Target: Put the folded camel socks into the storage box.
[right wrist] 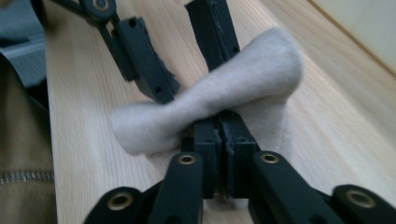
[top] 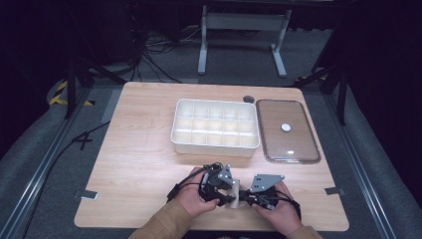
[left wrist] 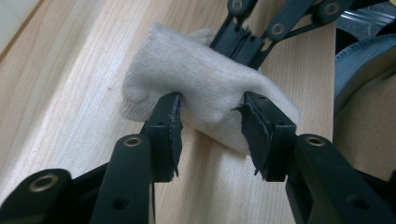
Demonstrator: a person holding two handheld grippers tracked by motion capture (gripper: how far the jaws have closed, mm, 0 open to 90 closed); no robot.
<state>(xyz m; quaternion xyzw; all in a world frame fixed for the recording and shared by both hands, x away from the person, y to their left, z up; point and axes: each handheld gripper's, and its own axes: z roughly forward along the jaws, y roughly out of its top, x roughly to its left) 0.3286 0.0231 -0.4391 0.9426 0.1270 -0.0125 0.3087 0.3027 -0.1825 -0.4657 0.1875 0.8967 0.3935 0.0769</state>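
Observation:
A light grey sock [top: 240, 198] lies near the front edge of the wooden table [top: 139, 149], between the two hand-held grippers. My right gripper [right wrist: 219, 126] is shut on the sock [right wrist: 252, 70], pinching its middle flat so that both ends bulge out. My left gripper [left wrist: 210, 116] faces it with its jaws wide apart. The sock [left wrist: 201, 79] sits between the pads [left wrist: 173, 116], which rest at its sides without squeezing it. In the high view the left gripper [top: 230, 199] and right gripper [top: 250, 199] meet tip to tip at the sock.
A white tray [top: 215, 147] with several compartments stands mid-table. Its clear lid [top: 298, 149] with a white knob [top: 286, 127] lies to the right. A dark round cap [top: 248, 99] sits behind the tray. The person's sleeves come in at the front edge.

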